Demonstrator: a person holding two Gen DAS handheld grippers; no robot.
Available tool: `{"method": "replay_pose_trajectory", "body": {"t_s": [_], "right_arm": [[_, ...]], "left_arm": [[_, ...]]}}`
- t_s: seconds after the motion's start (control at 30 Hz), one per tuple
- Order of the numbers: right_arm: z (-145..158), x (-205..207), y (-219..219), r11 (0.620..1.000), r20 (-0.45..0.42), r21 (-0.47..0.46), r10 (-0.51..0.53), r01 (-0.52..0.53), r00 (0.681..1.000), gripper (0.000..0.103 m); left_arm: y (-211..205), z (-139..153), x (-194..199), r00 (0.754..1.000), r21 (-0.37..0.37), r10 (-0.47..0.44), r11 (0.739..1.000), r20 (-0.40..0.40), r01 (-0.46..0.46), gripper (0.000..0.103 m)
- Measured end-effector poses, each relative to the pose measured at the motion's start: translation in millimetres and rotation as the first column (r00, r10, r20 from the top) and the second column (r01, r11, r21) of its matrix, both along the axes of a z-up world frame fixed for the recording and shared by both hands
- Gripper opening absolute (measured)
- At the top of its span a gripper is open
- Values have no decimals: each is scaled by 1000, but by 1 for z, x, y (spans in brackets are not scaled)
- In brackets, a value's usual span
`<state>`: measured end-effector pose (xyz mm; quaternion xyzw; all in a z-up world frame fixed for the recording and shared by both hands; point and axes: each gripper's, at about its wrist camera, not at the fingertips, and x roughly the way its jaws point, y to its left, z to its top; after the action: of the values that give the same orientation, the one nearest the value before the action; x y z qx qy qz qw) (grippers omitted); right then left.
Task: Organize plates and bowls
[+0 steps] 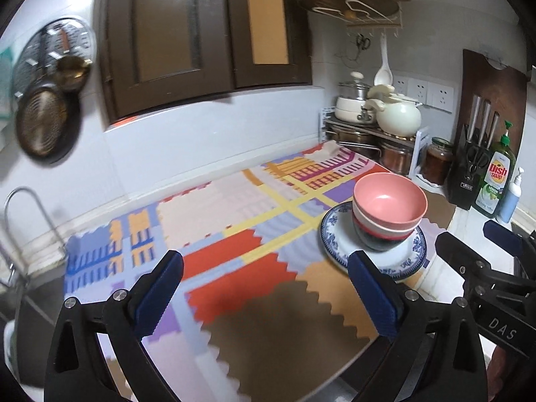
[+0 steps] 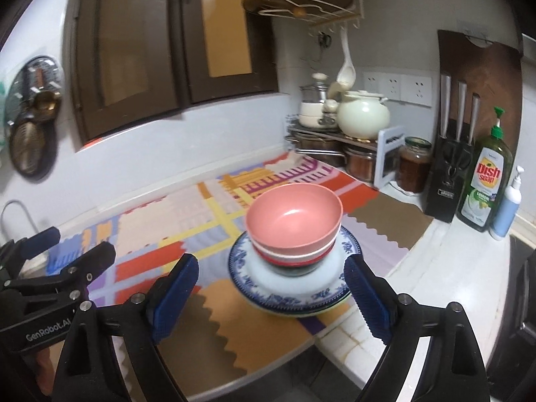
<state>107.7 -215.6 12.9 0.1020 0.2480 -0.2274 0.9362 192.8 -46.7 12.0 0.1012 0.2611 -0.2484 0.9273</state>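
A pink bowl (image 1: 390, 202) tops a stack of nested bowls, white and then dark with a red band, on blue-patterned plates (image 1: 338, 234) on the colourful mat. In the right wrist view the pink bowl (image 2: 294, 221) and plates (image 2: 264, 284) sit just ahead between the fingers. My left gripper (image 1: 264, 278) is open and empty, with the stack by its right finger. My right gripper (image 2: 271, 284) is open and empty, held just in front of the plates. The right gripper also shows in the left wrist view (image 1: 475, 238), and the left gripper in the right wrist view (image 2: 77, 241).
A colourful patchwork mat (image 1: 234, 221) covers the counter. At the back right stand a rack of pots (image 2: 335, 134), a jar (image 2: 412, 164), a knife block (image 2: 449, 167), a dish soap bottle (image 2: 485, 187) and a pump bottle (image 2: 507, 207). A tap (image 1: 23, 221) is at the left.
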Motion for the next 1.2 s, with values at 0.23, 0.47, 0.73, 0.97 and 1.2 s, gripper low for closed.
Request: {"method": "replay_pose_trajectory", "body": {"t_s": [0.23,0.47,0.73,0.97,1.2], "right_arm": [[5,-33,26,998,15,-26,51,-51,999,93],[7,-61,38,998,27,-22,63,-63,998,96],[9,-86,47,997,39,-16,78,-77,996,96],[13,-102,52,996,50,-20,91,-90,995,96],[17,-114,57,995,52,-39,94,-92,994,96]], "left_arm": [[27,6,-41,998,-26,56,998,37,-55,102],[44,9,-74,993,-27,91,996,78,-89,102],[52,14,-98,992,-23,84,996,89,-82,103],[56,18,-117,989,-16,90,996,119,-89,103],[59,18,-127,989,-7,89,996,116,-89,103]]}}
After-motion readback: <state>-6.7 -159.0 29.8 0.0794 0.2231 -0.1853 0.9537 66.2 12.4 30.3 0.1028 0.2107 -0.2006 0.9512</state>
